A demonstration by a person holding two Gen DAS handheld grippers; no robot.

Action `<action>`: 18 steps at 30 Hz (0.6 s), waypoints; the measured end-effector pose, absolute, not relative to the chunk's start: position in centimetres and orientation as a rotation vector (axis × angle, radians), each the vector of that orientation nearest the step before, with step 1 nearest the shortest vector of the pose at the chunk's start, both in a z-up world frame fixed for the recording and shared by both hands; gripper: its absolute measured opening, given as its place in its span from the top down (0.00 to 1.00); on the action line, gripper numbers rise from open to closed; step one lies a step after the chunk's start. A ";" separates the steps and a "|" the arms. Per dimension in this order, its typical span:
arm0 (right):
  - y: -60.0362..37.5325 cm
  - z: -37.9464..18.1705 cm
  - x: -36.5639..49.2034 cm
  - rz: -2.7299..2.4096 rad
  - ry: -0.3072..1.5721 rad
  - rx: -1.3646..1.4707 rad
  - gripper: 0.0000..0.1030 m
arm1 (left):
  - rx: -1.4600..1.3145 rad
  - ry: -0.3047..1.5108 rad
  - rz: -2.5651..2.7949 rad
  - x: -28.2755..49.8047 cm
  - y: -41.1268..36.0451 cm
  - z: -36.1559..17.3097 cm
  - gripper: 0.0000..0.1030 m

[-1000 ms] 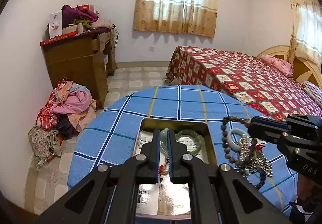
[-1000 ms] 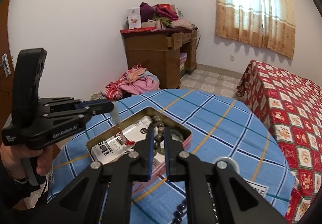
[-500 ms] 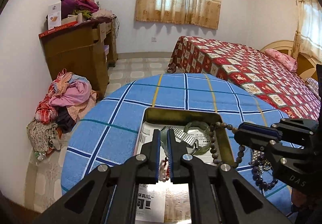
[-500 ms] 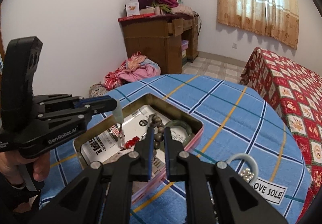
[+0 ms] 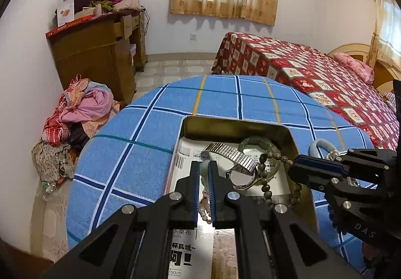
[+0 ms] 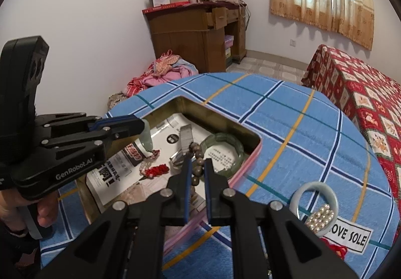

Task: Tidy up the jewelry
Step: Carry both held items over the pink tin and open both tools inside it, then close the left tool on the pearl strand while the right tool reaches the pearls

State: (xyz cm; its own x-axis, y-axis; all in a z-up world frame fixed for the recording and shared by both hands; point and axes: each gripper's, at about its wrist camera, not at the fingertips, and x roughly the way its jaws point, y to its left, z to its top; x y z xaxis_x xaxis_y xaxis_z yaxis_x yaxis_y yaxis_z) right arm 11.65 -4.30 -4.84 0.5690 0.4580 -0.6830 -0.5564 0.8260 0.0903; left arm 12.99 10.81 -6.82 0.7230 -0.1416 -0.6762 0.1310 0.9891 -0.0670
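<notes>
A gold metal tin (image 5: pixel 233 125) (image 6: pixel 180 105) sits open on the blue checked table. In it lie a green jade bangle (image 6: pixel 226 145), a metal-strap watch (image 5: pixel 231 160) and printed paper. My left gripper (image 5: pixel 204 173) (image 6: pixel 142 127) is shut on a pale jade pendant (image 6: pixel 147 141) whose red tassel and beads (image 6: pixel 155 170) hang onto the paper in the tin. My right gripper (image 6: pixel 197 166) (image 5: pixel 294 167) is shut on a brown wooden bead bracelet (image 5: pixel 267 178) (image 6: pixel 195 151), held over the tin's right part, its loop draped into the tin.
A white bangle (image 6: pixel 314 197) and a pearl piece (image 6: pixel 319 219) lie on the table right of the tin, by a cloth label (image 6: pixel 349 237). Beyond the table stand a wooden desk (image 5: pixel 100 46), a clothes pile (image 5: pixel 82 108) and a bed (image 5: pixel 313 73).
Both grippers have come lower and closer over the tin. The bead bracelet has moved from the table's right side into the tin. The pendant's tassel now rests on the paper.
</notes>
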 end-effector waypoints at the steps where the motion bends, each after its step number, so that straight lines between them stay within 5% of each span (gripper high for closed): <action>1: -4.3 -5.0 11.7 0.600 0.763 -0.141 0.89 | -0.012 0.752 -0.149 13.0 10.8 -7.0 0.95; 13: -3.7 -5.6 10.9 0.599 0.761 -0.181 0.86 | -0.006 0.763 -0.121 12.5 10.9 -7.1 0.93; 14: -3.7 -5.5 10.8 0.594 0.758 -0.181 0.79 | -0.011 0.764 -0.115 12.5 11.1 -7.0 0.92; 17: -3.9 -5.2 10.5 0.588 0.739 -0.175 0.52 | -0.006 0.766 -0.067 12.2 11.3 -6.6 0.64; 18: -4.0 -5.0 10.4 0.584 0.730 -0.177 0.52 | -0.008 0.753 -0.062 12.1 11.2 -6.4 0.48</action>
